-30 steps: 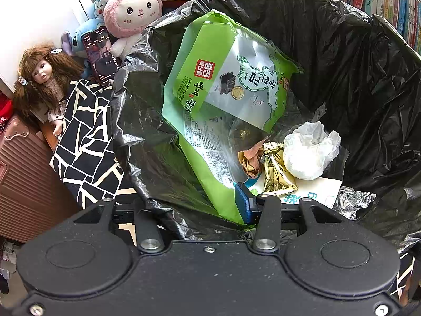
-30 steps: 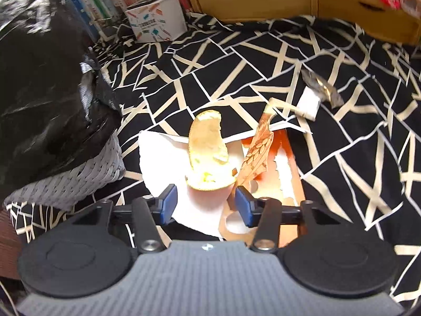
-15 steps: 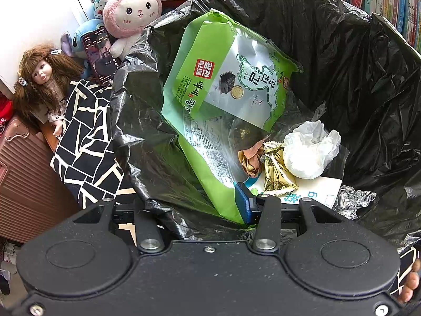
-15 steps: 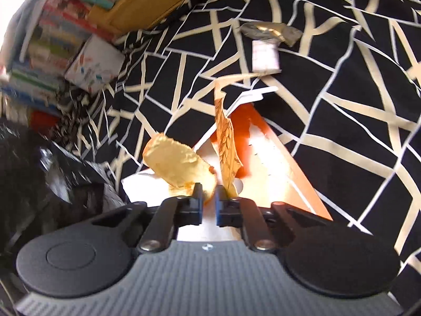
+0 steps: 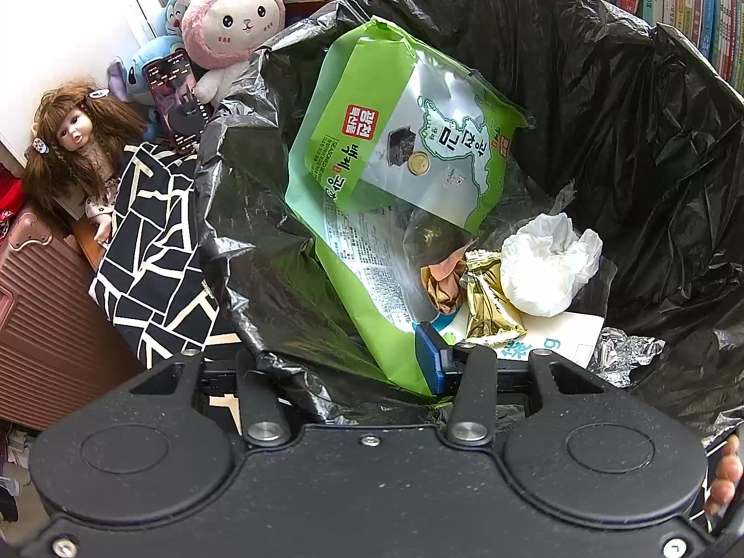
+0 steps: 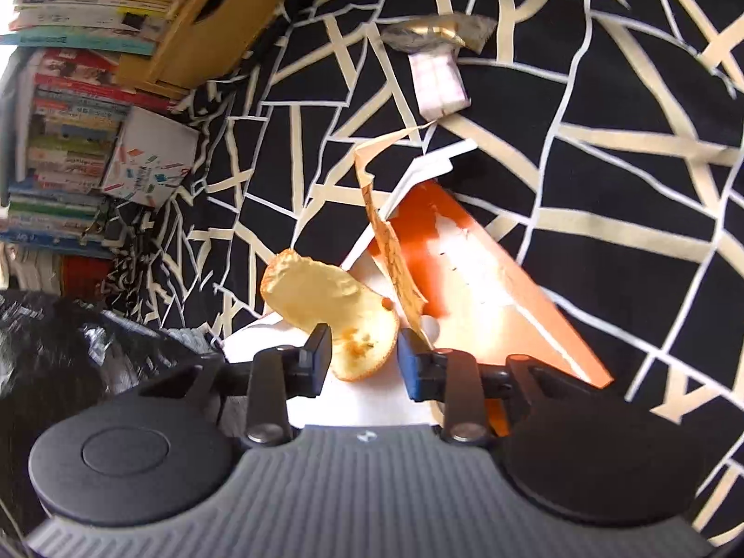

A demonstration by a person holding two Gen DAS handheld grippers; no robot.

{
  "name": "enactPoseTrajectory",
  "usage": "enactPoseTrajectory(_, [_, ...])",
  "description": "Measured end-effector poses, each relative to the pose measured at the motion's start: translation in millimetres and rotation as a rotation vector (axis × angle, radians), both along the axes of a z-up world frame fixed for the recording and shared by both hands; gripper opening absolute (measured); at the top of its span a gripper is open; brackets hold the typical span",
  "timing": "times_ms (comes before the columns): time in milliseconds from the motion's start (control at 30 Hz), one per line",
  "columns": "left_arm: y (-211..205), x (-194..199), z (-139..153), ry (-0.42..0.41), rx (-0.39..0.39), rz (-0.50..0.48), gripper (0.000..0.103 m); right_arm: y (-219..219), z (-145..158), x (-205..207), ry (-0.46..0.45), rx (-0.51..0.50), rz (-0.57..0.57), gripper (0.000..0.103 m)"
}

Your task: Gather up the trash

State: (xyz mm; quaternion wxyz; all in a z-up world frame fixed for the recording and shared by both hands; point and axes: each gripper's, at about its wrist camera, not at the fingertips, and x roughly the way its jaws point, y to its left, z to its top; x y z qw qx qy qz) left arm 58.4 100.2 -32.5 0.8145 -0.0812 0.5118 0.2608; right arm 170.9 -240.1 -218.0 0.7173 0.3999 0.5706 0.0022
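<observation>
that orange peel [image 6: 346, 325] sitting between the half-open jaws of the right gripper [image 6: 365, 355] looks light, curled and kinda floppy; I'd pinch its thick lower rim; left gripper [image 5: 344, 365] clamps the black trash bag [image 5: 651, 149] rim at 6 o'clock.

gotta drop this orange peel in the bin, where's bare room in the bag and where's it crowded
Bare liner shows along the far and right wall of the black bag, above the white tissue wad. The left and middle are crowded by the green seaweed packet; gold wrappers and foil fill the near bottom.
</observation>
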Motion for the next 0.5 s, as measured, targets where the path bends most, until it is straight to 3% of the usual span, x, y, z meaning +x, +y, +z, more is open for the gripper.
enactPoseTrajectory(100, [0,0,0,0.000,0.000,0.000,0.043,4,-7,5,0.028,0.010,-0.040,0.045])
enactPoseTrajectory(133, [0,0,0,0.000,-0.001,0.000,0.043,4,-7,5,0.030,0.013,-0.047,0.025])
enactPoseTrajectory(233, [0,0,0,-0.001,-0.002,0.001,0.043,3,-2,3,0.007,0.014,-0.044,0.009])
enactPoseTrajectory(400, [0,0,0,-0.001,-0.001,0.001,0.043,0,20,-2,-0.086,-0.023,0.029,0.005])
enactPoseTrajectory(500, [1,0,0,-0.002,-0.001,0.000,0.043,8,44,-3,-0.196,-0.167,0.158,0.006])
